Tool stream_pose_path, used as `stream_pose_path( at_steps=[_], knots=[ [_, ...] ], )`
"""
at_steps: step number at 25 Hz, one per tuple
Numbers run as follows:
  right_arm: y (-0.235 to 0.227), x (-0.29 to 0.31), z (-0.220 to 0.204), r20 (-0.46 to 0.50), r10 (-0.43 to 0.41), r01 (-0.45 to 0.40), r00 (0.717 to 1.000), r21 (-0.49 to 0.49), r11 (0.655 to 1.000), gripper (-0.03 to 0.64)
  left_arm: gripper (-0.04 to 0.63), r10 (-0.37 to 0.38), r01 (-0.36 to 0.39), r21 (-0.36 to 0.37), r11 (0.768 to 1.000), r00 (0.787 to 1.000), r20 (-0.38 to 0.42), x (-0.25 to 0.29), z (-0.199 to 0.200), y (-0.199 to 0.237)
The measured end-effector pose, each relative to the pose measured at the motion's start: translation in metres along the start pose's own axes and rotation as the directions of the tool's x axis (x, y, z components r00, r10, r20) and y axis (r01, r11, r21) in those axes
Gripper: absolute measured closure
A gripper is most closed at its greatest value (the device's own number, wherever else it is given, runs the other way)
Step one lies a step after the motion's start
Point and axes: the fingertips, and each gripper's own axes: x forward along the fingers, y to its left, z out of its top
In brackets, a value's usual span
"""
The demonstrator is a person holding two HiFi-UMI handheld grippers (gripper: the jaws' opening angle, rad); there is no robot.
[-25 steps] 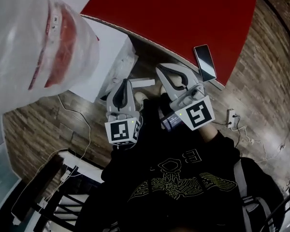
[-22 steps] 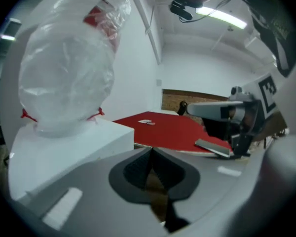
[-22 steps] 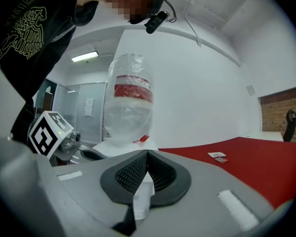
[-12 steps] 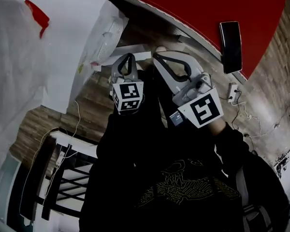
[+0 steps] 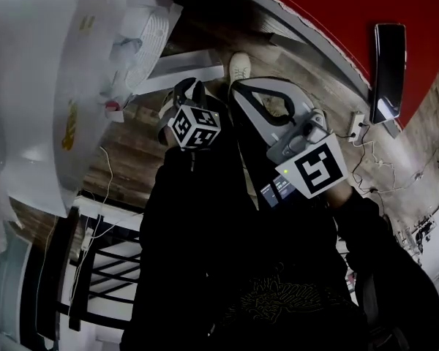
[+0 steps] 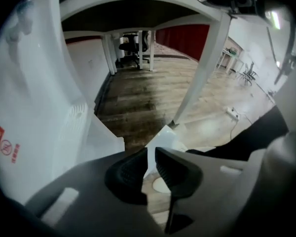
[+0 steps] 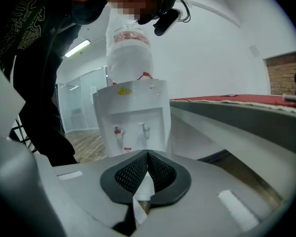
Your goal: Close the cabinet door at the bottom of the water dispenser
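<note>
The white water dispenser (image 5: 51, 101) fills the left of the head view; in the right gripper view the dispenser (image 7: 133, 117) shows two taps and a bottle (image 7: 130, 48) on top. A white panel (image 5: 179, 70), its open door as far as I can tell, juts out low by the floor. My left gripper (image 5: 186, 88) points steeply down just beside that panel. Its jaws are opening, a narrow gap with nothing between them (image 6: 150, 154); a white panel edge (image 6: 165, 135) lies beyond. My right gripper (image 5: 241, 90) is shut and empty (image 7: 148, 154), facing the dispenser's front.
A red-topped table (image 5: 329, 6) with white legs (image 6: 202, 68) stands over the spot, a phone (image 5: 389, 64) on it. A power strip (image 5: 357, 126) and cables lie on the wooden floor at the right. A black frame (image 5: 95, 269) stands at lower left. A shoe (image 5: 240, 66) is near the grippers.
Both grippers have dropped toward the floor. The left one has tipped steeply downward beside the white panel and its jaws have parted slightly. The dispenser now looms larger on the left.
</note>
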Motion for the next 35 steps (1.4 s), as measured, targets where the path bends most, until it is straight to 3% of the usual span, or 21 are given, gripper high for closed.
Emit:
stream_pose_path(
  at_steps=[3, 7, 9, 11, 13, 21, 29, 35],
  knots=[
    [-0.011, 0.003, -0.013, 0.008, -0.039, 0.039, 0.999, 0.039, 0.999, 0.617, 0.524, -0.014, 0.023, 0.119, 0.993, 0.997, -0.071, 0.024, -0.017, -0.009],
    [-0.012, 0.009, -0.017, 0.020, -0.043, 0.041, 0.999, 0.067, 0.997, 0.617, 0.477, 0.027, 0.005, 0.260, 0.966, 0.993, -0.119, 0.044, -0.024, -0.005],
    [-0.008, 0.010, -0.017, 0.017, -0.033, 0.032, 0.999, 0.073, 0.997, 0.617, 0.480, 0.043, -0.003, 0.336, 0.942, 0.993, -0.113, 0.044, -0.021, -0.005],
    [-0.006, 0.010, -0.017, 0.014, -0.024, 0.023, 1.000, 0.076, 0.997, 0.618, 0.484, 0.050, 0.006, 0.429, 0.903, 0.992, -0.120, 0.043, -0.020, -0.009],
    [-0.006, 0.011, -0.017, 0.012, -0.021, 0.020, 1.000, 0.075, 0.997, 0.617, 0.489, 0.040, 0.026, 0.469, 0.883, 0.991, -0.129, 0.042, -0.019, -0.013],
    [-0.011, 0.012, -0.018, 0.014, -0.028, 0.026, 1.000, 0.096, 0.995, 0.617, 0.485, -0.024, 0.088, 0.429, 0.899, 0.988, -0.153, 0.043, -0.011, -0.023],
    [-0.016, 0.017, -0.029, 0.017, -0.042, 0.039, 0.999, 0.146, 0.988, 0.618, 0.515, 0.013, 0.044, 0.390, 0.920, 0.990, -0.142, 0.056, 0.001, -0.005],
    [-0.018, 0.016, -0.026, 0.028, -0.038, 0.033, 0.999, 0.151, 0.988, 0.618, 0.520, 0.054, -0.007, 0.307, 0.952, 0.988, -0.142, 0.066, 0.022, 0.029]
  ],
)
